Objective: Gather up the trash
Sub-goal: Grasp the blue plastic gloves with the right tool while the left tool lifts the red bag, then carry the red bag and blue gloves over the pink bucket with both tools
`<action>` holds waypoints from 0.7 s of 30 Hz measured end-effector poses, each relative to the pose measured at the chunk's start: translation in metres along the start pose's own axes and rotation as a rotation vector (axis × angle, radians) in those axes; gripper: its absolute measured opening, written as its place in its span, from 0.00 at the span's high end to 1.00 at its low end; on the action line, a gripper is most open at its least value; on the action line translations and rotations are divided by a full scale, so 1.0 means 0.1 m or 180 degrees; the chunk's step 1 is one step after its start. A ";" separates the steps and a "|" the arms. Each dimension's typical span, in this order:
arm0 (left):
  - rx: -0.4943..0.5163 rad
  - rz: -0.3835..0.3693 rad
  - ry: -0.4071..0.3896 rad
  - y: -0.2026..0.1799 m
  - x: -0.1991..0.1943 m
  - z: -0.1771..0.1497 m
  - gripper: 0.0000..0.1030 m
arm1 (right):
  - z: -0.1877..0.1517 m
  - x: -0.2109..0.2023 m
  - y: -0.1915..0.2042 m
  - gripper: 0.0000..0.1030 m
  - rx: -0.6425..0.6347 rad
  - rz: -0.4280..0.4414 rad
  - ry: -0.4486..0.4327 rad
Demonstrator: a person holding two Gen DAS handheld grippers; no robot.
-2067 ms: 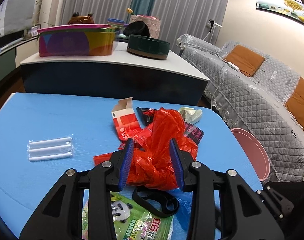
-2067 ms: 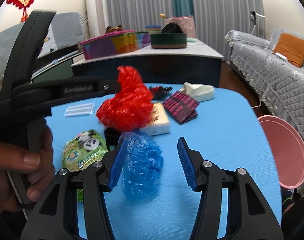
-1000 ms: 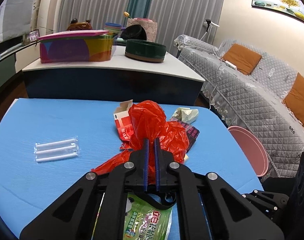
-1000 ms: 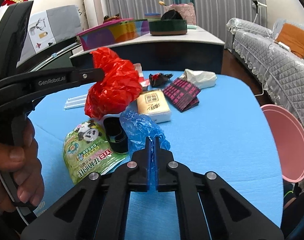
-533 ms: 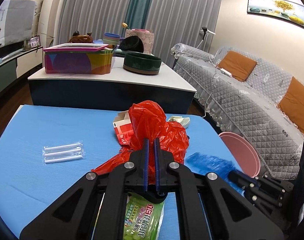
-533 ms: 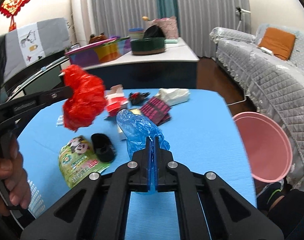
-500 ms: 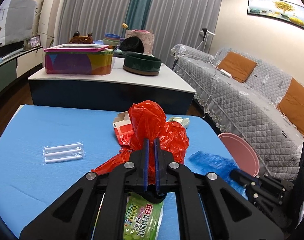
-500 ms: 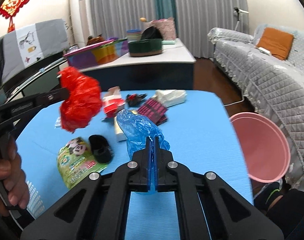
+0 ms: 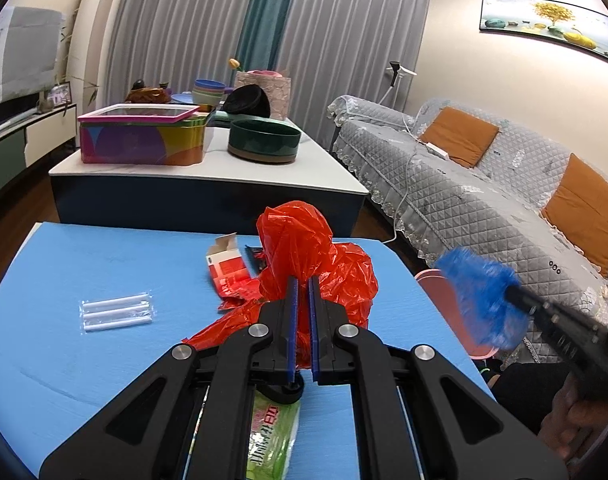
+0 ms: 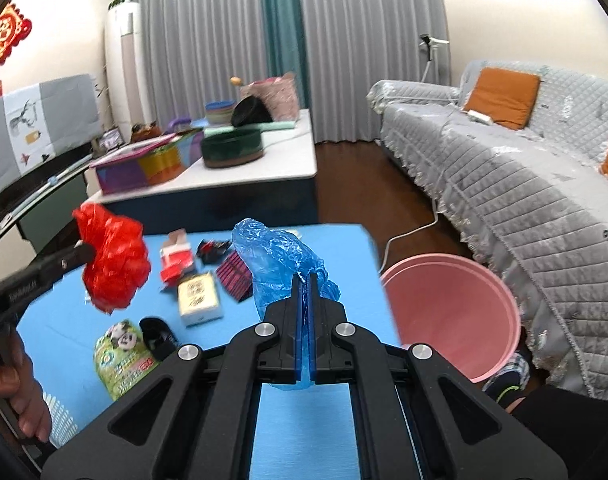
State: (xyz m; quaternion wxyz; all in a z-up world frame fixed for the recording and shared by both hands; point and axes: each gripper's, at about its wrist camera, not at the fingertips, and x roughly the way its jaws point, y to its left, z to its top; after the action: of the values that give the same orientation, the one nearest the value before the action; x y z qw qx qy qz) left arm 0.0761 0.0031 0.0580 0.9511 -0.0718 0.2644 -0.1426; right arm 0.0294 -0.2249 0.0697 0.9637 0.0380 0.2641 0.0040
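Your crumpled blue plastic bag [image 10: 281, 264], clamped in the right gripper [image 10: 305, 320], hangs above the blue table's [image 10: 344, 248] edge left of the round pink bin [image 10: 452, 316], nearer it than the left gripper [image 9: 301, 320] pinching the crumpled red plastic bag [image 9: 308, 256].

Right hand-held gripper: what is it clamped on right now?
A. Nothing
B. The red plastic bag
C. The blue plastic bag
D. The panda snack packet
C: the right hand-held gripper has its jaws shut on the crumpled blue plastic bag, near the pink bin.
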 end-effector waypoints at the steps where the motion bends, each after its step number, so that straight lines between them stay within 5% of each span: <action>1: 0.0009 -0.0013 -0.0004 -0.03 0.00 0.01 0.95 | 0.04 -0.04 -0.03 0.98 0.0010 -0.0016 -0.0029; 12: 0.0138 -0.0187 -0.0025 -0.44 0.03 0.12 0.95 | 0.74 -0.41 -0.52 0.98 -0.0244 -0.0193 -0.0371; 21: 0.0206 -0.0288 0.0010 -0.80 0.17 0.25 0.95 | 0.94 -0.37 -1.03 0.98 -0.0142 -0.0388 -0.0502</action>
State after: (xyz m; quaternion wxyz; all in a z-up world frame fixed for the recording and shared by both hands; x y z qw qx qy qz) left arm 0.0842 -0.0761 0.0881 0.9451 -0.0526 0.2576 -0.1940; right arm 0.0445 -0.3355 0.1615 0.9806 0.0006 0.1891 -0.0518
